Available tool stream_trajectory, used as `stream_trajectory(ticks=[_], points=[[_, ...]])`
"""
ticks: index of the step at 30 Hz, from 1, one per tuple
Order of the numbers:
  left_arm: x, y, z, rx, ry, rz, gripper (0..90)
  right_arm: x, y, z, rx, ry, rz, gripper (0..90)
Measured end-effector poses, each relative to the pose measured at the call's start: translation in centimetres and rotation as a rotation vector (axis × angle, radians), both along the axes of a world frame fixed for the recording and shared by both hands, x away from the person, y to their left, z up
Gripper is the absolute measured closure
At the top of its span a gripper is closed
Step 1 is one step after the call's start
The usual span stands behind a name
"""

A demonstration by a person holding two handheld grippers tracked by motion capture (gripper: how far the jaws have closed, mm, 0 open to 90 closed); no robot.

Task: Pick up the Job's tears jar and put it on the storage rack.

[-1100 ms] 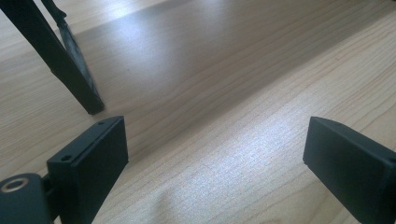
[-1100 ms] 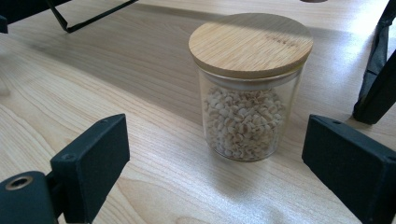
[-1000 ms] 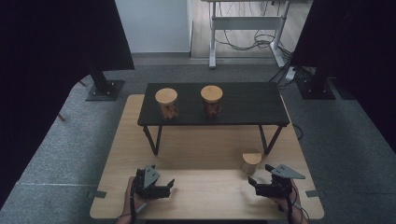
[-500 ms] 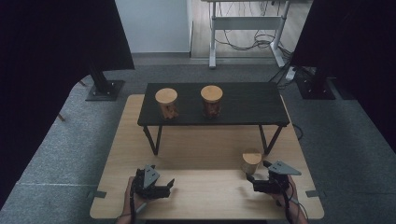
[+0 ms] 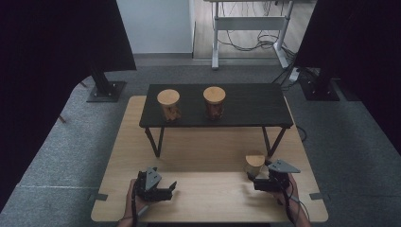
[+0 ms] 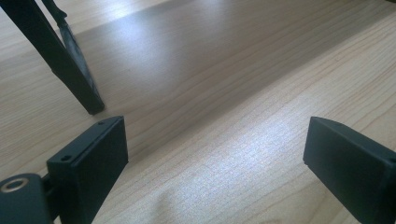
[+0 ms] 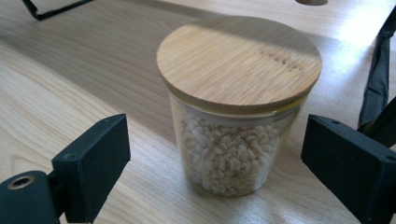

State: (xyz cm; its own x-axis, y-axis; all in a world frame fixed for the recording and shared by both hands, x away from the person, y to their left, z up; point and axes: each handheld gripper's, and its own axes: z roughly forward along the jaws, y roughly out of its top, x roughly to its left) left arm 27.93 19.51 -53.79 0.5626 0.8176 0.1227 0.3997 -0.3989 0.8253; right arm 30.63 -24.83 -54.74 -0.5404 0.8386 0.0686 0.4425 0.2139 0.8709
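A glass jar (image 5: 255, 162) of pale grains with a round wooden lid stands on the wooden board near the low table's front right leg. In the right gripper view the jar (image 7: 238, 107) is just ahead of my right gripper (image 7: 215, 158), whose jaws are spread wide on either side without touching it. From above, the right gripper (image 5: 255, 178) is right behind the jar. My left gripper (image 5: 169, 190) rests open at the board's front left, and in its own view the left gripper (image 6: 215, 154) holds nothing over bare wood.
A low black table (image 5: 250, 106) stands across the middle of the wooden board (image 5: 208, 203). Two more lidded jars sit on it, one at left (image 5: 169, 105) and one at centre (image 5: 214, 101). A table leg (image 6: 70, 65) is ahead of the left gripper.
My right gripper has moved a little left and forward, closer to the jar on the board. The left gripper has stayed put.
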Motion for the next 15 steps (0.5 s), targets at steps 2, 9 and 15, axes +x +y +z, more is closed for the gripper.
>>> stream_trajectory(ticks=[2,9,15], points=[[0.0,0.0,0.0,0.001,0.000,0.000,6.2,0.2,0.0,-0.1,0.002,0.004,-0.002,7.7],[0.0,0.1,0.0,0.003,-0.001,0.001,6.2,0.9,0.6,-0.3,-0.017,0.010,-0.010,7.7],[0.0,0.1,0.0,0.003,-0.001,0.001,6.2,1.5,1.0,-0.5,-0.034,0.022,-0.018,8.2]])
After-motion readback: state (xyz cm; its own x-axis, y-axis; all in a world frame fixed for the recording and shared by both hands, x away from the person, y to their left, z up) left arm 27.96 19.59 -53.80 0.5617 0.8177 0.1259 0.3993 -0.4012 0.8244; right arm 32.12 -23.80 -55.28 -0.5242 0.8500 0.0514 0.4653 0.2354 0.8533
